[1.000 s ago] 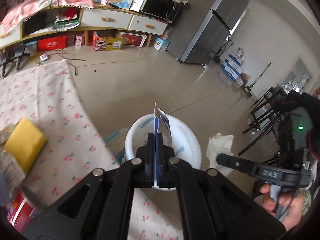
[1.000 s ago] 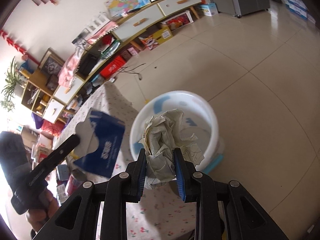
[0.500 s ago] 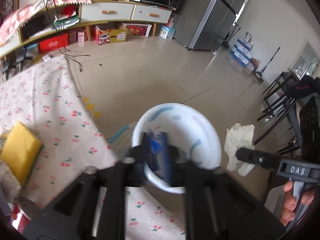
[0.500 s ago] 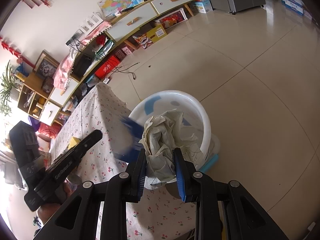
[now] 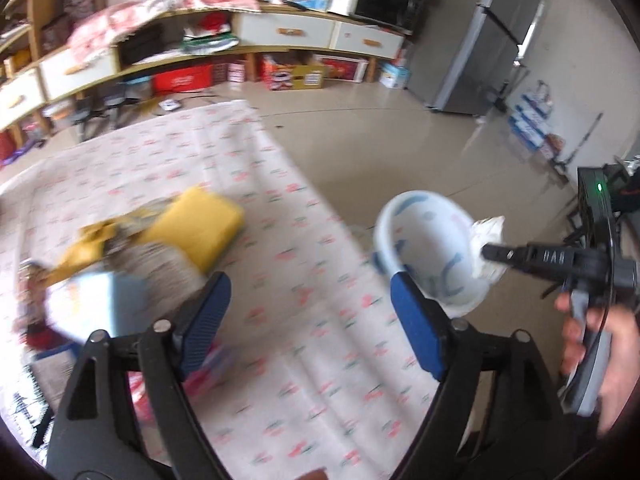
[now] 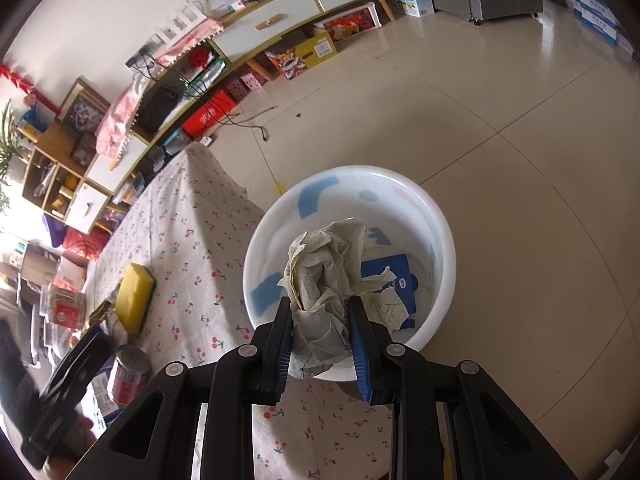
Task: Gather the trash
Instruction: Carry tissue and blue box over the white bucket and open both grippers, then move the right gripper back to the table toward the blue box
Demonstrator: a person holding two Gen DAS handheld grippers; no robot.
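Observation:
My right gripper is shut on a crumpled paper wad and holds it over the white bucket that stands beside the table. A blue tissue box lies inside the bucket. My left gripper is open and empty above the cherry-print tablecloth. In the left wrist view the bucket is at the right with the right gripper over it. A yellow sponge, wrappers and a can lie on the table.
More packets and a red can sit at the table's left end. A long shelf unit with boxes under it lines the far wall. A grey fridge stands at the back right. Tiled floor surrounds the bucket.
My left gripper has opened and let the blue tissue box fall into the bucket, then swung left over the table. My right gripper has moved over the bucket, still holding the paper wad.

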